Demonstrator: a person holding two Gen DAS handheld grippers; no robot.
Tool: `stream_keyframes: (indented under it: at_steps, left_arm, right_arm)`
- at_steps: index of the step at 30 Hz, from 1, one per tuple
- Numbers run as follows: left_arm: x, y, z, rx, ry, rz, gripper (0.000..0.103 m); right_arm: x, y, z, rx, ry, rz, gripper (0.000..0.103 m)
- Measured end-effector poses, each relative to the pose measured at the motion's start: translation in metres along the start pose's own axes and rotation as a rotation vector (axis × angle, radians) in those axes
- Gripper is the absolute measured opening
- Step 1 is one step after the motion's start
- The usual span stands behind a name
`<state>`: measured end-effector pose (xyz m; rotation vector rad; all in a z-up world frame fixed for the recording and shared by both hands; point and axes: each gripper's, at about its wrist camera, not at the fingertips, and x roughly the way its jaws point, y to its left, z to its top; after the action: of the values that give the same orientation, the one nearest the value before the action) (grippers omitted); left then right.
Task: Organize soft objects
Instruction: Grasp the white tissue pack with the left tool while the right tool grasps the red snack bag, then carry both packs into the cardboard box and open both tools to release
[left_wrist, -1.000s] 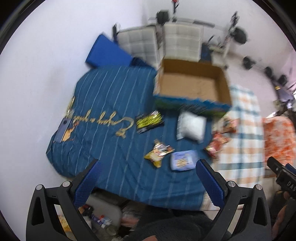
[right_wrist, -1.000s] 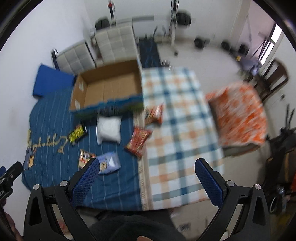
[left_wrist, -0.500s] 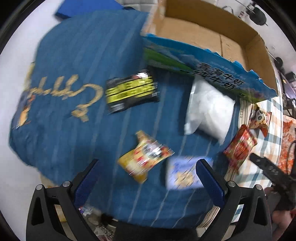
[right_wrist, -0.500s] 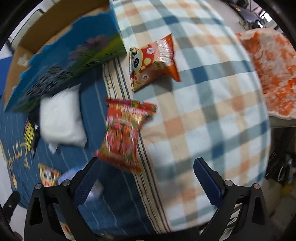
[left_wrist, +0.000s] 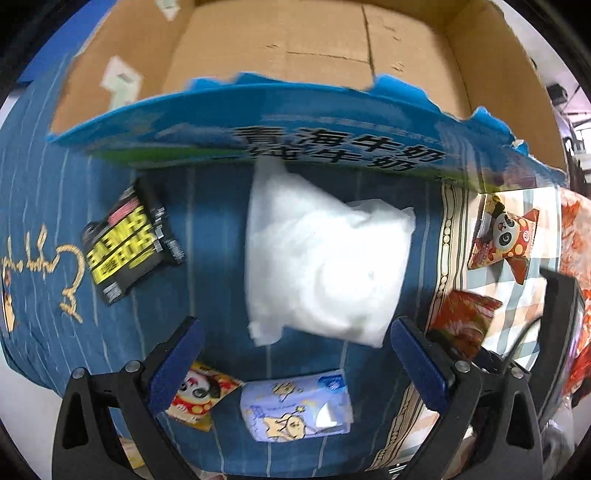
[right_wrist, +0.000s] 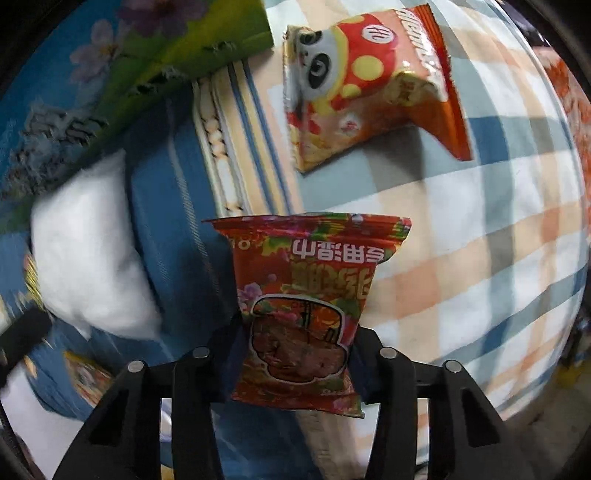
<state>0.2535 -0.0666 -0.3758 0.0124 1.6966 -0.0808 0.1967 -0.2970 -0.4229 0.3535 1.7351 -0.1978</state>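
Squeezing the red snack bag (right_wrist: 301, 314) between its two fingers, the right gripper (right_wrist: 295, 354) had the bag by its lower half, so the top stuck out in front. The bag was soft and puffy. A good way to do this step would be to keep the squeeze gentle but firm, lift the bag straight up, and carry it over the torn blue edge of the cardboard box (left_wrist: 306, 48) before letting go. Too hard a squeeze might pop it.

The left gripper (left_wrist: 295, 354) was spread wide and held nothing. It hung just above the white pillow bag (left_wrist: 325, 262), which lay on the blue striped blanket (left_wrist: 207, 229) right beside the box. That pillow bag was big and squishy, so the fingers would need to grab an edge or corner.

The left camera showed things the right one did not: the brown inside of the box with nothing in it, the black and yellow packet (left_wrist: 125, 251), the light blue tissue pack (left_wrist: 295, 406) and a small yellow panda packet (left_wrist: 199, 398). The right camera gave a close look at the grip on the red bag and at the orange panda snack bag (right_wrist: 365, 81) lying on the checked cloth (right_wrist: 498, 236).
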Motion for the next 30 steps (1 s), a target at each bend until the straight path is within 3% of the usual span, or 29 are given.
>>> stream_keyframes:
  at_steps: [3, 8, 13, 17, 20, 22, 26, 30]
  left_arm:
    - [0.012, -0.011, 0.01, 0.021, 0.021, 0.029, 0.103]
    - [0.039, -0.029, 0.029, 0.04, 0.08, 0.048, 0.103]
    - [0.046, -0.03, 0.032, 0.032, 0.03, 0.07, 0.1]
    - [0.041, -0.034, 0.01, 0.026, -0.015, 0.081, 0.088]
    - [0.036, -0.033, -0.011, 0.021, -0.026, 0.093, 0.083]
    - [0.037, -0.03, -0.026, 0.007, -0.02, 0.082, 0.082]
    - [0.05, -0.026, -0.051, 0.027, -0.023, 0.081, 0.083]
    - [0.058, -0.029, -0.057, 0.048, -0.037, 0.074, 0.084]
  right_arm:
    - [0.003, -0.01, -0.001, -0.047, 0.03, -0.042, 0.049]
    - [0.009, -0.028, 0.005, -0.049, 0.052, -0.028, 0.051]
    - [0.022, -0.025, 0.014, -0.066, 0.079, -0.016, 0.059]
    - [0.021, -0.017, 0.026, -0.075, 0.072, -0.025, 0.06]
    - [0.023, -0.011, 0.025, -0.083, 0.062, -0.03, 0.049]
    - [0.012, -0.002, -0.002, -0.107, 0.058, -0.042, 0.049]
    - [0.014, 0.0, -0.02, -0.129, 0.088, 0.014, 0.048]
    - [0.021, 0.009, -0.032, -0.177, 0.078, -0.004, 0.054]
